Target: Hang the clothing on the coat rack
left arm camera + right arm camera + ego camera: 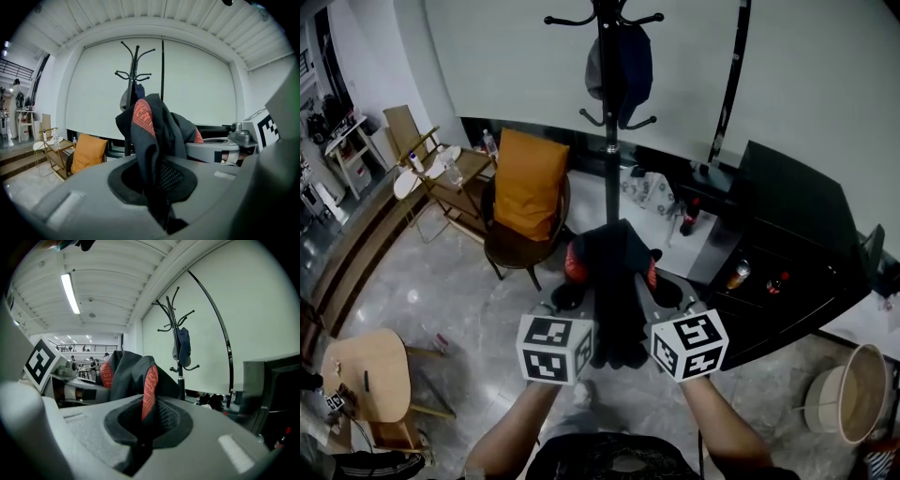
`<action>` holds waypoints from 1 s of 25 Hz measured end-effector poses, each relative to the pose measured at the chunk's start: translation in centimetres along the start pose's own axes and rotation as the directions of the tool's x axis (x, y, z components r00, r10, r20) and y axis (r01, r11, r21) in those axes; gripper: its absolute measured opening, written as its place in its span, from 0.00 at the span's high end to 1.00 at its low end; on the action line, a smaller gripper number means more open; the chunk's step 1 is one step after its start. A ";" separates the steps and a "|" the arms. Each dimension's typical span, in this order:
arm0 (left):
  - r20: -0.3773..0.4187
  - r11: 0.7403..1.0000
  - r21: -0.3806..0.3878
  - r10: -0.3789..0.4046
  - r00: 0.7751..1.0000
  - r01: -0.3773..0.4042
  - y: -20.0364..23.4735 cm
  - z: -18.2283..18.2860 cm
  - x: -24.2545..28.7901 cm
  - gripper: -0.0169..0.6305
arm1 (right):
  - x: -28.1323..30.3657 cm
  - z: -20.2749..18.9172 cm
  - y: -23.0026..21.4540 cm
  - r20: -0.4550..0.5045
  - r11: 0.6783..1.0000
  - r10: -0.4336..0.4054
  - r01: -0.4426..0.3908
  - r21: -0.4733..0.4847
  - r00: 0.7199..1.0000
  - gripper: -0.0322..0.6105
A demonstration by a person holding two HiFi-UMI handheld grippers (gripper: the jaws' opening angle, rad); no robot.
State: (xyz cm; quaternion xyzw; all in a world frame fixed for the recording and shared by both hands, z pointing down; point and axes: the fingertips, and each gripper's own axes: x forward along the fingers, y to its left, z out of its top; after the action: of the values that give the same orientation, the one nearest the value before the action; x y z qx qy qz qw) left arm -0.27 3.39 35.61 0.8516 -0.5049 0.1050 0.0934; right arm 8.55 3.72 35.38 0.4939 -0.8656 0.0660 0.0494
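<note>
Head view is showing both claws side by side at lower centre of the frame, with the dark garment (614,281) bunching between and above them. The left claw (570,298) is clamping narrowly on a black fold; the left gripper view is confirming this, showing cloth running down into the slot between the jaws. The right claw (667,292) is likewise gripping the garment; only the right gripper view is showing a red patterned band entering its jaws. The coat rack (607,112) is standing at upper centre, apart from the garment, with a dark item (621,61) hanging on it. The right gripper view alone is showing a ceiling light strip (71,292) at upper left.
</note>
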 end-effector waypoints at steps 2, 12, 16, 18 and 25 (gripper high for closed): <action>-0.002 1.000 -0.002 -0.017 1.000 0.017 1.3 0.3 0.7 0.92 | 1.4 0.3 0.1 -0.002 1.000 -0.019 0.019 0.000 1.000 0.92; 0.005 0.994 0.018 -0.106 0.994 0.106 7.2 2.7 4.0 0.92 | 7.4 2.3 0.3 0.011 0.994 -0.108 0.108 0.010 0.994 0.92; 0.009 0.991 0.026 -0.132 0.991 0.131 9.4 3.4 5.0 0.92 | 9.5 2.9 0.6 0.022 0.990 -0.140 0.140 0.009 0.990 0.92; 0.011 0.989 0.033 -0.144 0.989 0.144 10.4 3.7 5.3 0.92 | 10.3 3.2 0.6 0.027 0.987 -0.164 0.163 0.010 0.986 0.92; 0.029 0.980 0.052 -0.193 0.981 0.191 12.5 5.2 6.9 0.92 | 12.1 4.6 0.2 0.051 0.971 -0.239 0.238 0.011 0.970 0.92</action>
State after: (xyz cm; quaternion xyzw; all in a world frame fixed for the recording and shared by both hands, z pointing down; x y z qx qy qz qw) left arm -7.60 -9.72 33.12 0.9000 -0.4193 0.0935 0.0737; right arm 2.15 -7.21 32.66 0.5960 -0.8008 0.0489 0.0331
